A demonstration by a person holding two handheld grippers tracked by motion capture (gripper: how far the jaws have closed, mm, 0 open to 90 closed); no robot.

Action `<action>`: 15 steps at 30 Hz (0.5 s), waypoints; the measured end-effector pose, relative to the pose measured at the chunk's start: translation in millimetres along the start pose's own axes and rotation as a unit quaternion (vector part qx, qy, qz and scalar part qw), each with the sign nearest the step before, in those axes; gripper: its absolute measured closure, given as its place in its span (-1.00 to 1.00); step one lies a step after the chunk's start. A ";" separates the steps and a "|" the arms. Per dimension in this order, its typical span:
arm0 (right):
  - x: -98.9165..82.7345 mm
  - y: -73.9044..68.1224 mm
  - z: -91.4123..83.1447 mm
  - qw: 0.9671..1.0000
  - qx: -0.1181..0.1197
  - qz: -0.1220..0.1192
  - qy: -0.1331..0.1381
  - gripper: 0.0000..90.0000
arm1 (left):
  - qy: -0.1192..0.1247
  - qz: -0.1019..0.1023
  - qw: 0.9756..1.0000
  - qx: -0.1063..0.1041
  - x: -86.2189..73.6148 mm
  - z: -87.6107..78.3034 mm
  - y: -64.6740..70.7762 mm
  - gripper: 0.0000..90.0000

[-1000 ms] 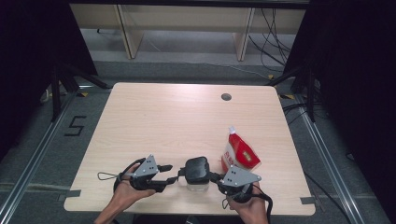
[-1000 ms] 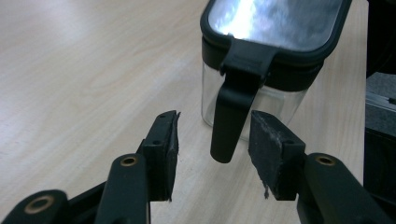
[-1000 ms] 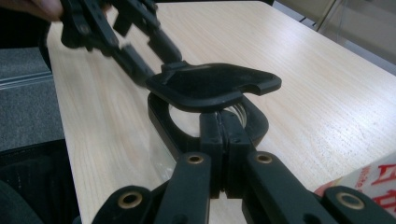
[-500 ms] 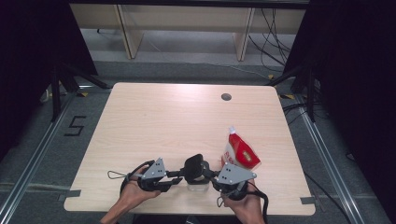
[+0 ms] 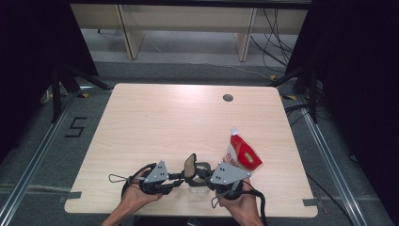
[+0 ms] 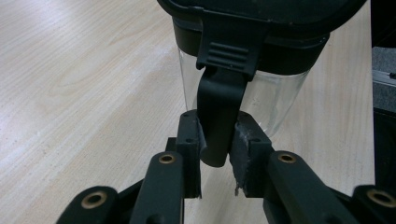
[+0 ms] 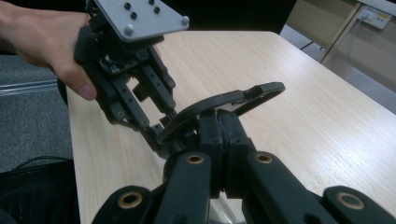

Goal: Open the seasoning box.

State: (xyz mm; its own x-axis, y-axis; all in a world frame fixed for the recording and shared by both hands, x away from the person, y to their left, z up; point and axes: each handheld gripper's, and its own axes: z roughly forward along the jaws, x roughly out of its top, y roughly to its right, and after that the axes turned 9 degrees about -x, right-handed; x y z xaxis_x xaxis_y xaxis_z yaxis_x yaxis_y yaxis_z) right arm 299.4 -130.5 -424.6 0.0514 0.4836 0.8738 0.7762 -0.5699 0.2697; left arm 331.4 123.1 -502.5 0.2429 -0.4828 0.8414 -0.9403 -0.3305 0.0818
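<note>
Gripping jar (image 6: pixel 243 88) latch (image 6: pixel 219 116), lid (image 5: pixel 190 165) raised

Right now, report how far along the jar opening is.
Done: the black lid looks tipped up on the clear jar. In hand: the right gripper pinches the lid's edge; the left gripper, jaws just closing, clamps the latch. Left: getting the lid clear; the red pouch lies untouched.

My left gripper (image 5: pixel 181 180) has moved in toward my right gripper (image 5: pixel 203 175), and its jaws have just been closing, now pinching the jar's black strap (image 6: pixel 218 116). The lid (image 5: pixel 190 166) has tipped up on edge.
</note>
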 end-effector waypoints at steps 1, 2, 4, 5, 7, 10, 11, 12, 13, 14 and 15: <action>0.8 -0.5 0.6 1.000 0.001 -0.001 -0.001 1.00 | 0.002 0.001 1.000 -0.002 0.0 0.6 0.0 0.64; 1.9 -1.5 1.7 1.000 0.002 -0.001 -0.001 1.00 | -0.003 0.005 1.000 -0.001 0.2 0.0 -0.4 0.64; 4.7 -3.0 4.1 1.000 0.004 -0.003 0.003 1.00 | -0.004 0.004 1.000 0.001 0.2 -0.1 -0.1 0.64; 6.0 -3.9 5.4 1.000 0.006 -0.007 0.002 1.00 | -0.006 0.004 1.000 0.005 0.5 -0.4 0.5 0.64; 7.5 -5.1 6.8 1.000 0.008 -0.005 0.000 1.00 | -0.002 -0.001 1.000 0.004 0.7 0.4 1.6 0.64; 12.7 -9.9 13.1 1.000 0.010 -0.020 -0.001 1.00 | -0.002 -0.001 1.000 0.007 0.9 0.6 1.9 0.64; 13.6 -11.2 14.0 1.000 0.011 -0.017 -0.003 1.00 | -0.003 -0.002 1.000 0.007 1.1 0.5 2.2 0.64; 14.6 -11.9 15.5 1.000 0.012 -0.021 -0.002 1.00 | -0.002 -0.002 1.000 0.006 1.2 0.9 2.2 0.64; 15.5 -13.2 16.7 1.000 0.012 -0.021 -0.004 1.00 | -0.006 -0.003 1.000 0.009 1.6 0.4 2.6 0.64; 16.6 -14.0 18.1 1.000 0.011 -0.025 -0.004 1.00 | -0.007 -0.004 1.000 0.010 1.5 0.5 3.0 0.64; 17.5 -15.2 19.2 1.000 0.010 -0.029 -0.006 1.00 | -0.011 -0.002 1.000 0.009 1.7 0.2 2.4 0.64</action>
State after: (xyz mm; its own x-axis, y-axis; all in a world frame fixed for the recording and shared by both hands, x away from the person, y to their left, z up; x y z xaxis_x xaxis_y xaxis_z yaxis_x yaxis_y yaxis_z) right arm 300.6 -100.6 -421.3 0.0138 0.5229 0.8523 0.7905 -0.5277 0.3109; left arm 329.5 121.3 -501.0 0.2518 -0.4996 0.8289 -0.9349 -0.3469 0.0749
